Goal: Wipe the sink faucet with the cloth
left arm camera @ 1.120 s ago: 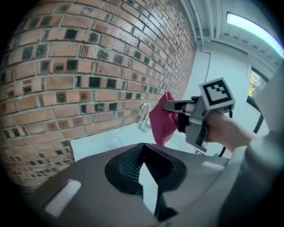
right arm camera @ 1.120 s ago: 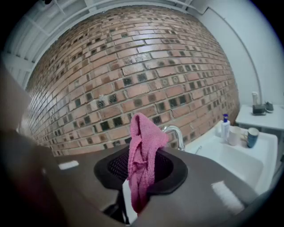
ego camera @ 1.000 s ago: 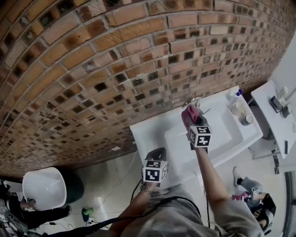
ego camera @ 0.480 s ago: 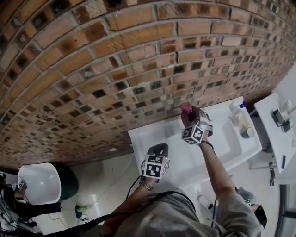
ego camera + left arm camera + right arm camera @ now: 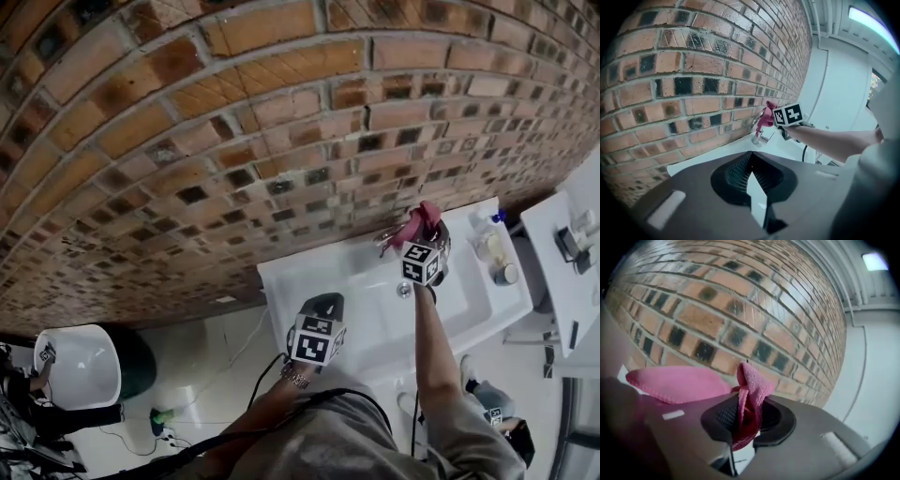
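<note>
blocked: brick wall (image 5: 234,141) behind faucet (image 5: 757,137) | free: sink basin (image 5: 330,281) left

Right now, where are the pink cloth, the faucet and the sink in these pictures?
pink cloth (image 5: 750,380): right gripper view, on the upright fold in the middle.
faucet (image 5: 757,137): left gripper view, on its chrome body near the base.
sink (image 5: 292,281): head view, on the bare white left end.

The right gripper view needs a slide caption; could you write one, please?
Right claw shut on a pink cloth, facing the brick wall.
</note>
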